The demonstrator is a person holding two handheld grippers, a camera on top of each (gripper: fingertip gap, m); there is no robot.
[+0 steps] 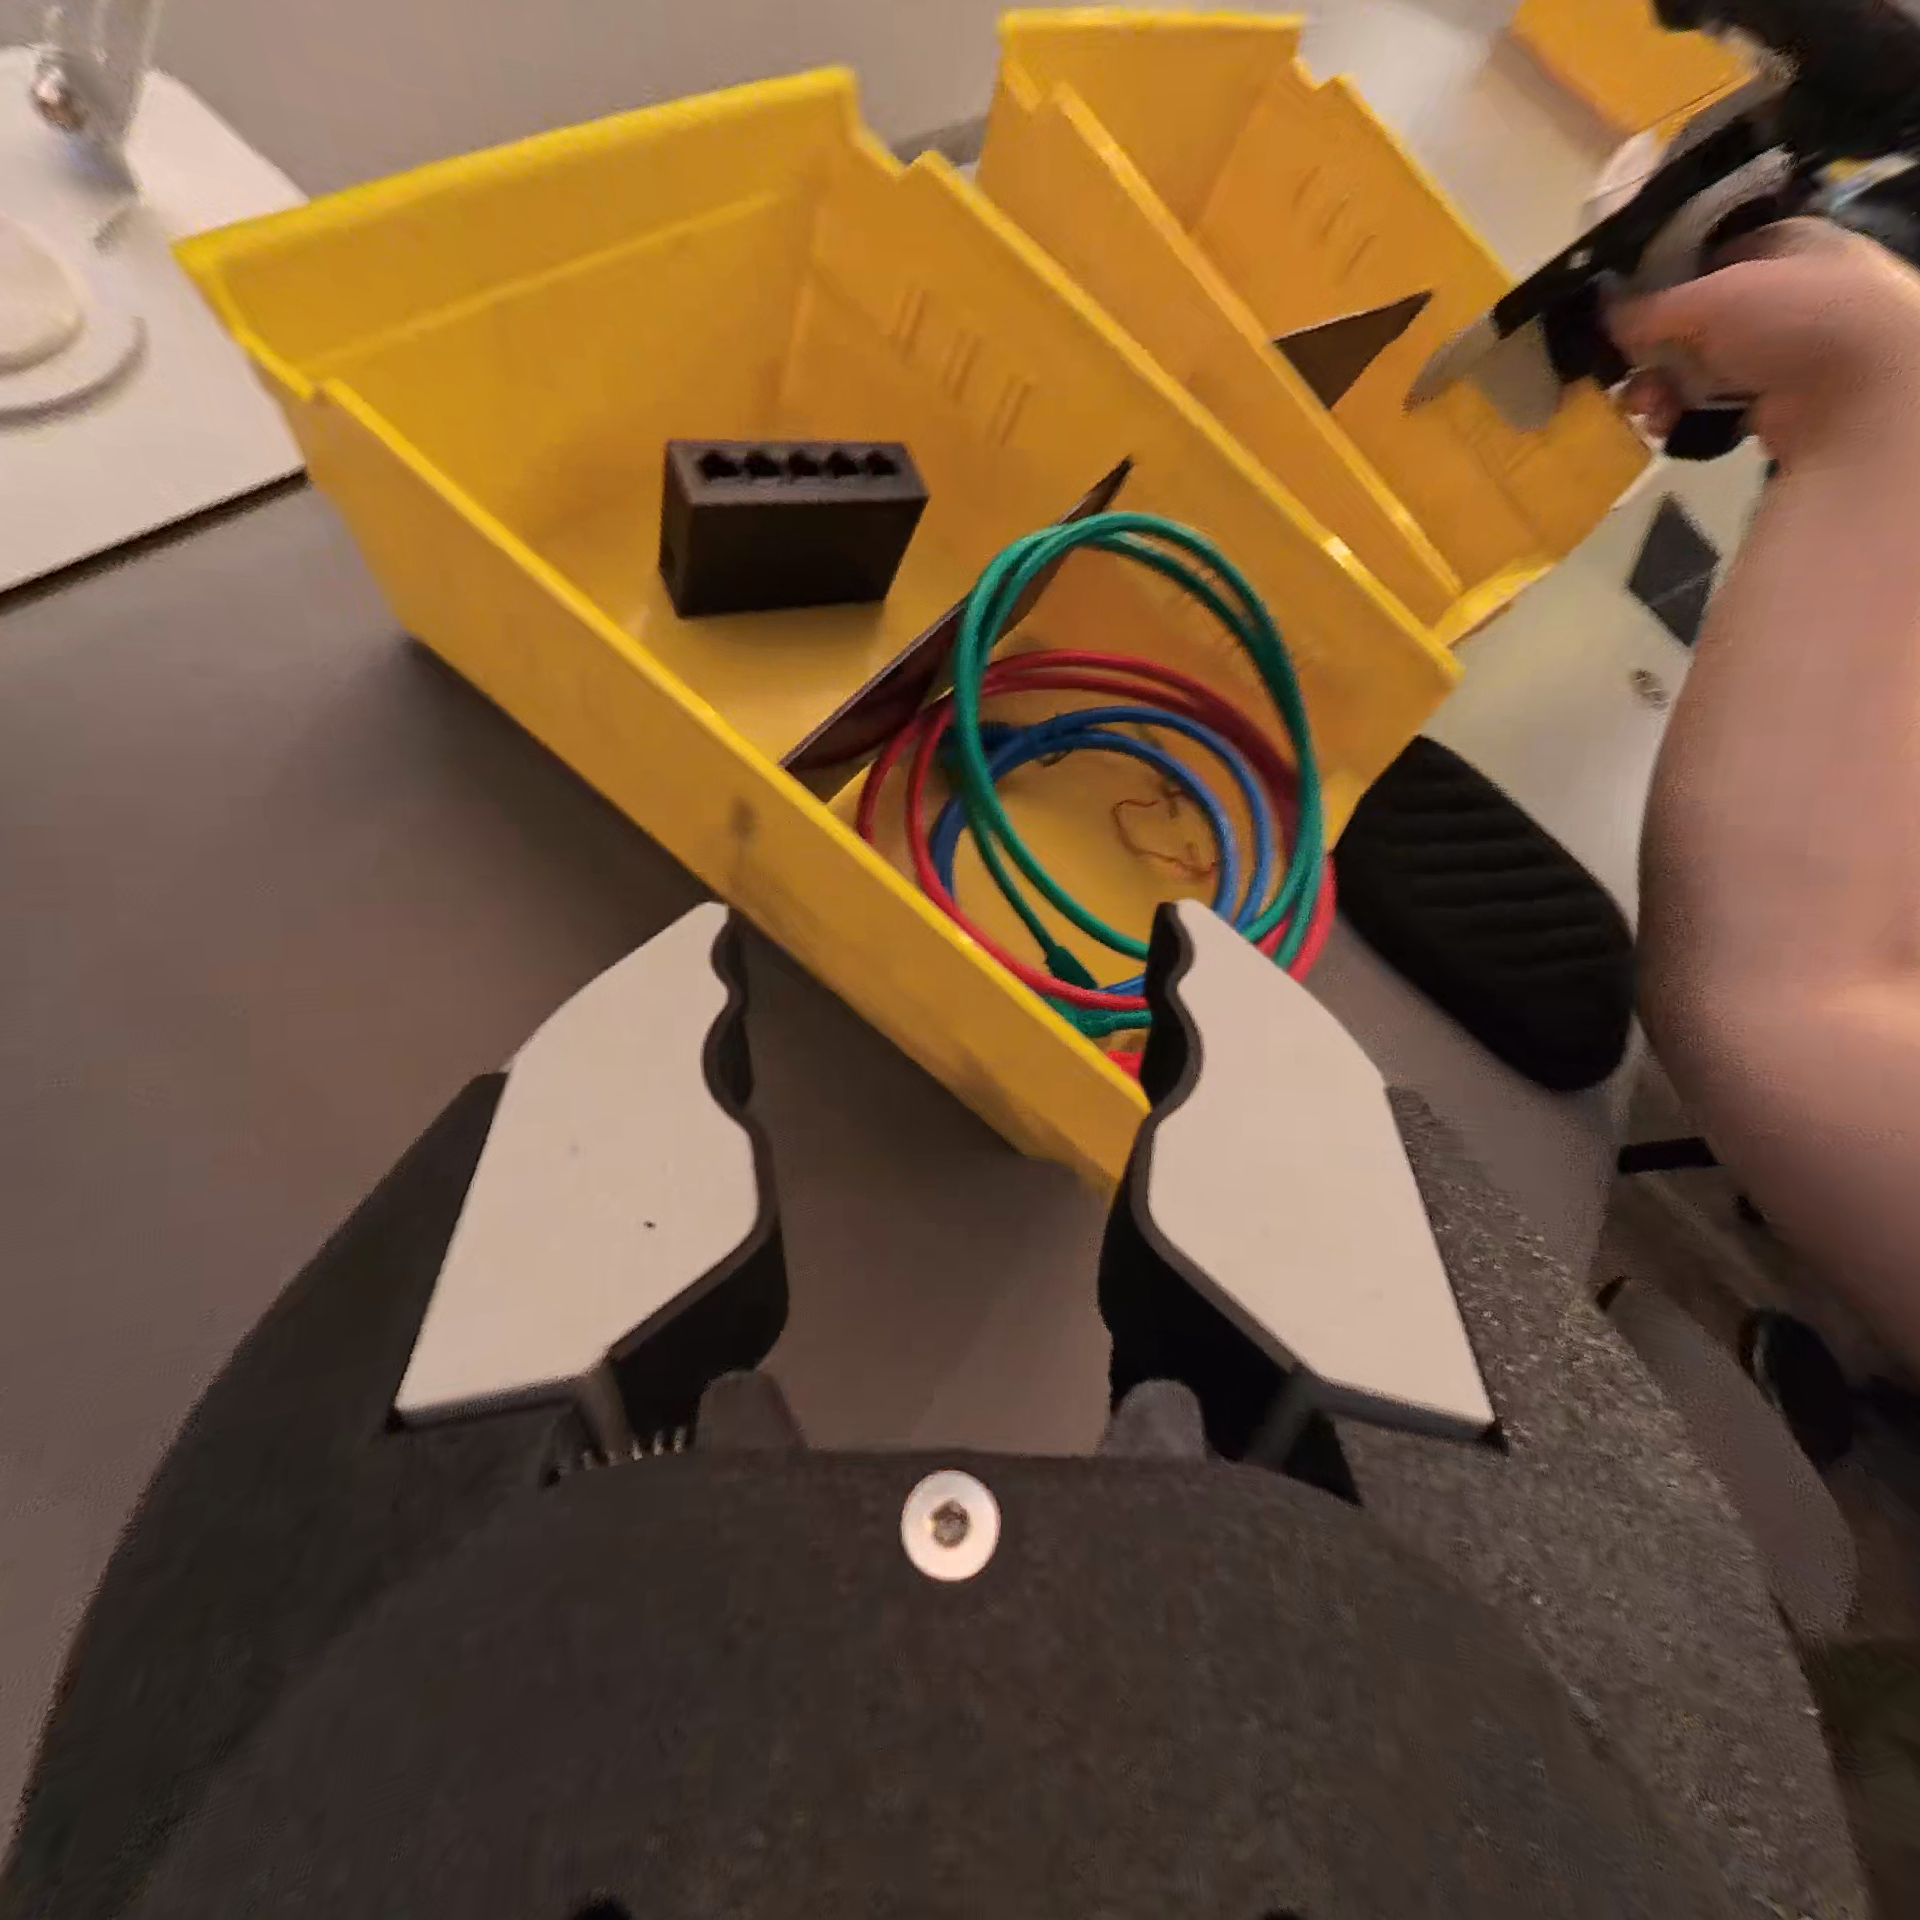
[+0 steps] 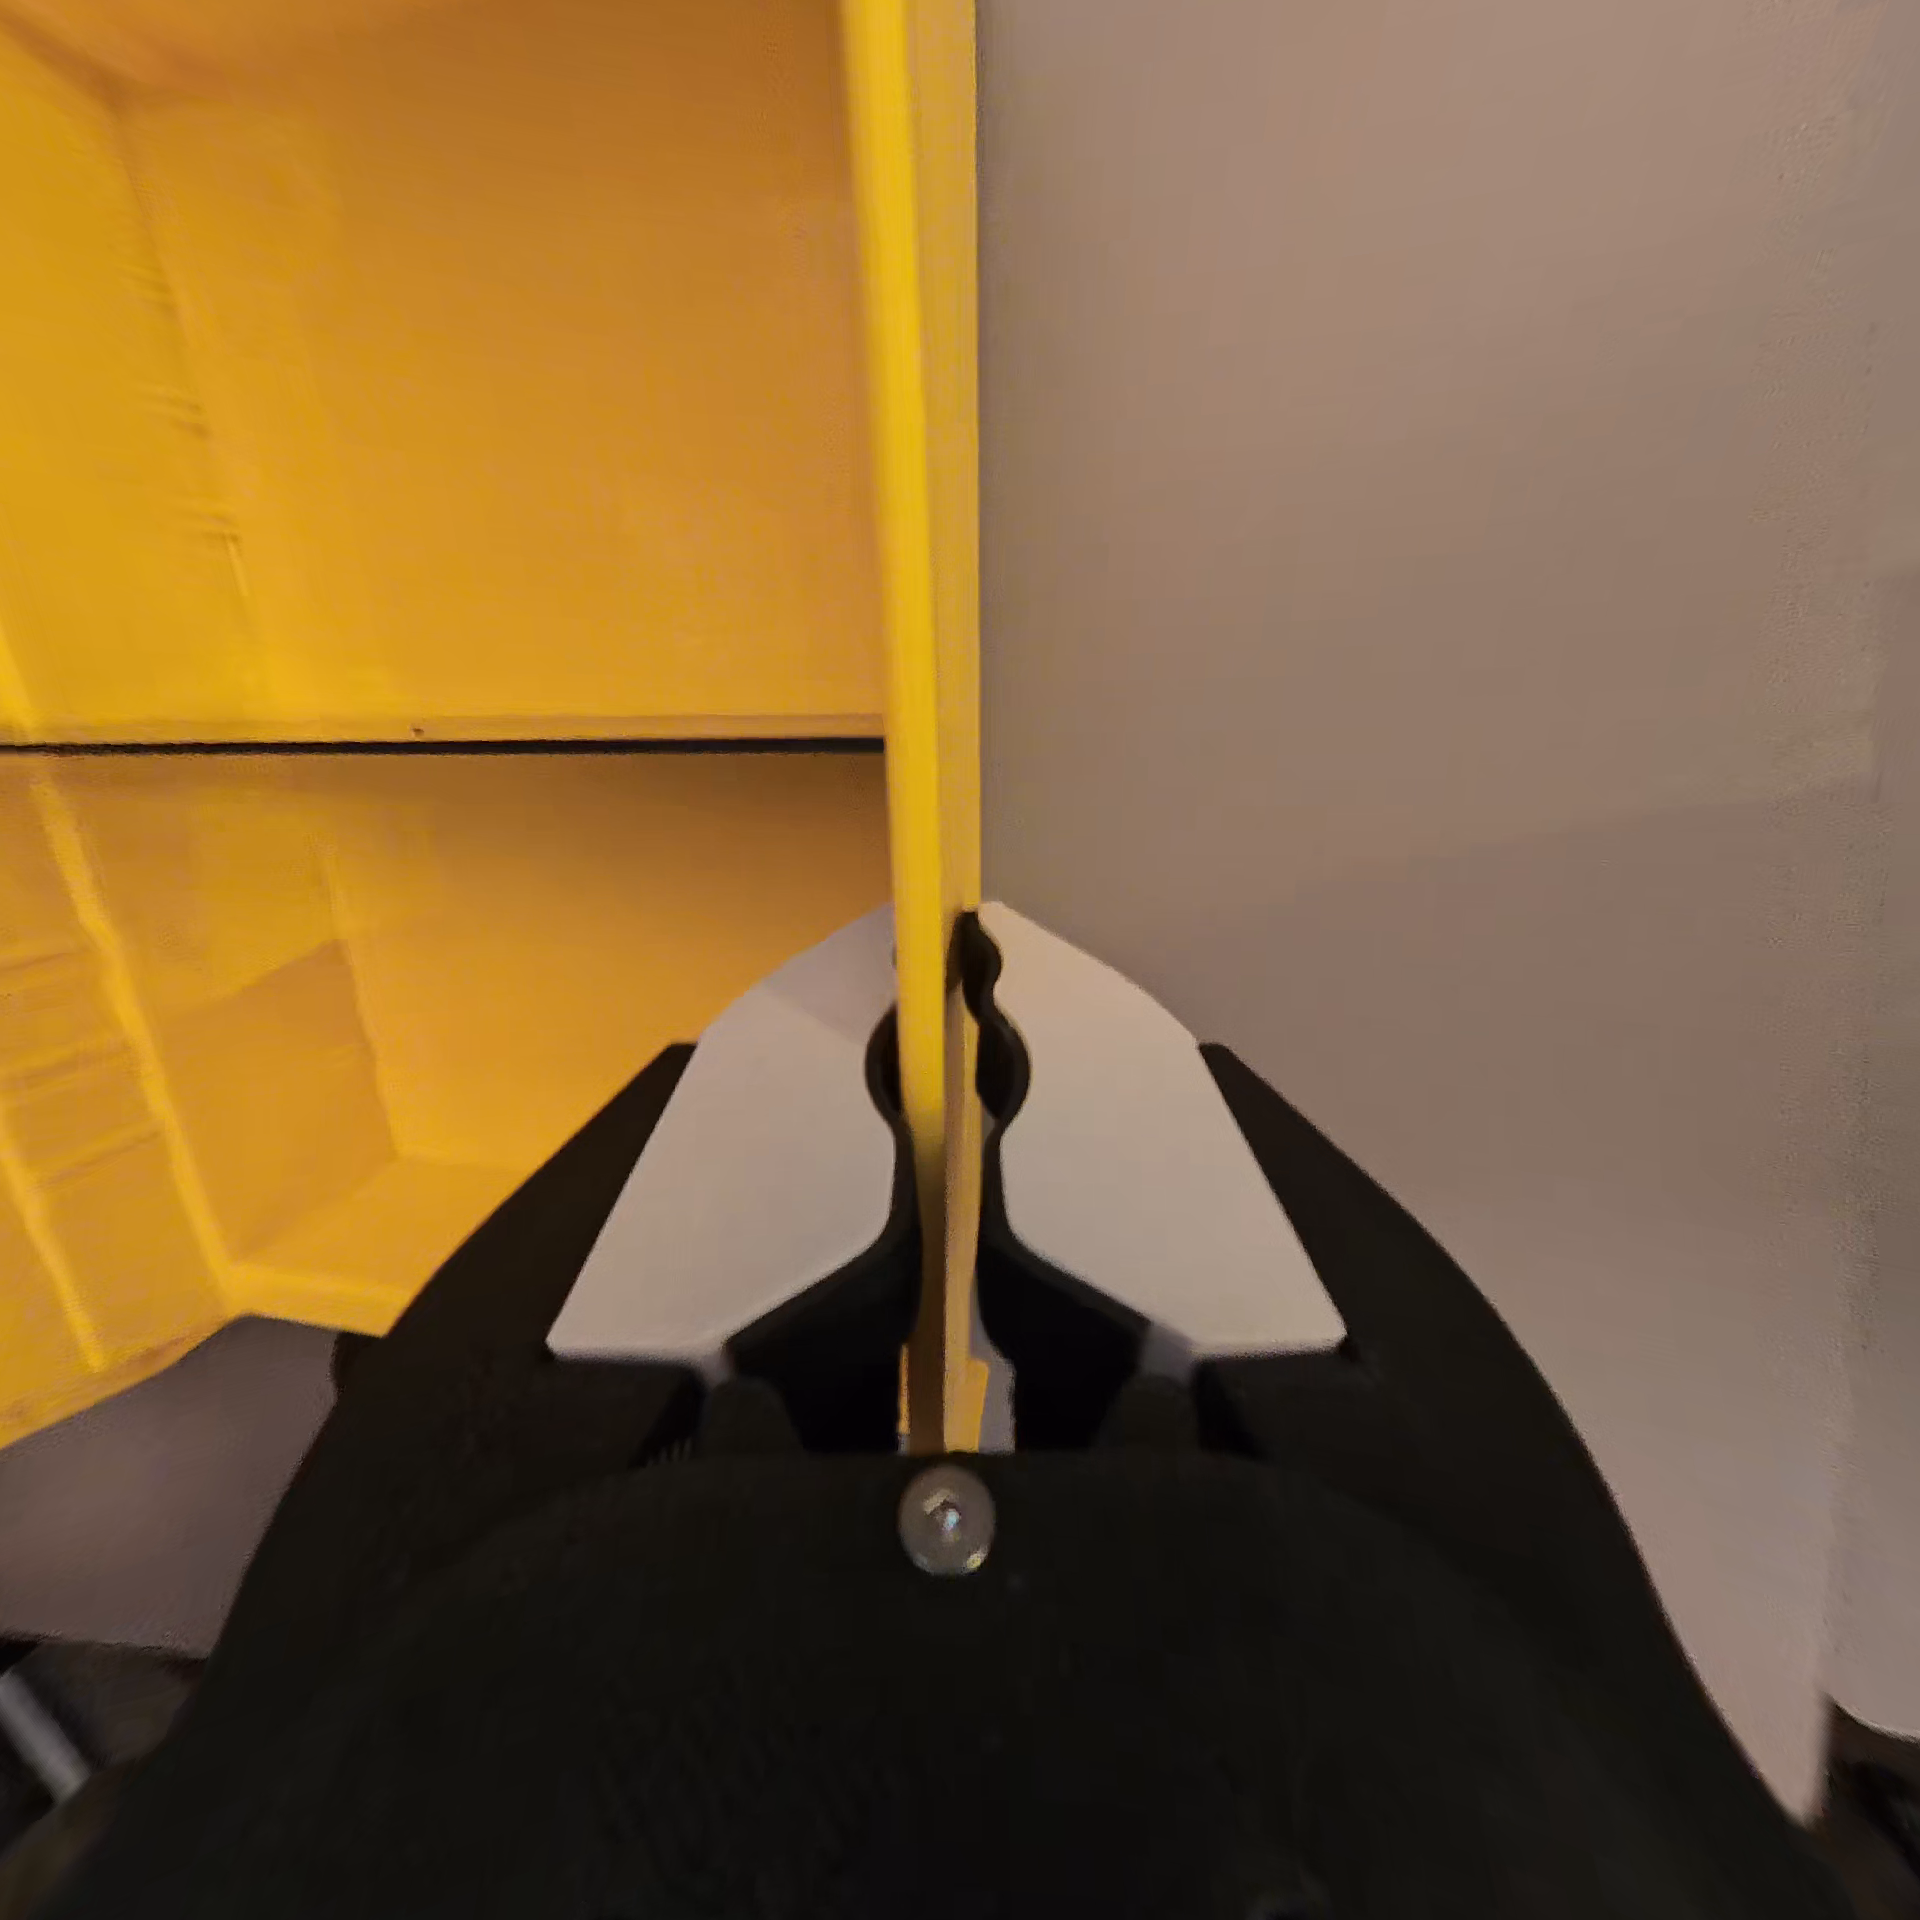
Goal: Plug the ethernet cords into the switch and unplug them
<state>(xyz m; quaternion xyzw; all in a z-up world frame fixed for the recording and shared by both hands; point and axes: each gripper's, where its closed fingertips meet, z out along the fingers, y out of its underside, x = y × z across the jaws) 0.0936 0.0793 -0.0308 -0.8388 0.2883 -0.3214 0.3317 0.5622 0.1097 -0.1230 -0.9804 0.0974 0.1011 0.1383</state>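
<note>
On the worktop (image 1: 260, 790), I find switch (image 1: 790, 525) and coiled cords (image 1: 1122, 790) lying unplugged in one yellow bin (image 1: 540, 312); left tongs (image 1: 945, 925) gape empty, right tongs (image 2: 935, 925) pinch second bin's wall (image 2: 925, 520). All plugging remains.

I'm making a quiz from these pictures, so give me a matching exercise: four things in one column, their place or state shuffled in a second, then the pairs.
Things:
1. black plastic switch block
2. coiled green, red and blue cords
3. left gripper
4. right gripper

Place or state:
A. shut on second yellow bin's wall
B. open, holding nothing
C. far compartment of near yellow plastic bin
D. near compartment, this side of dark divider

Pairs: 1-C, 2-D, 3-B, 4-A
</note>
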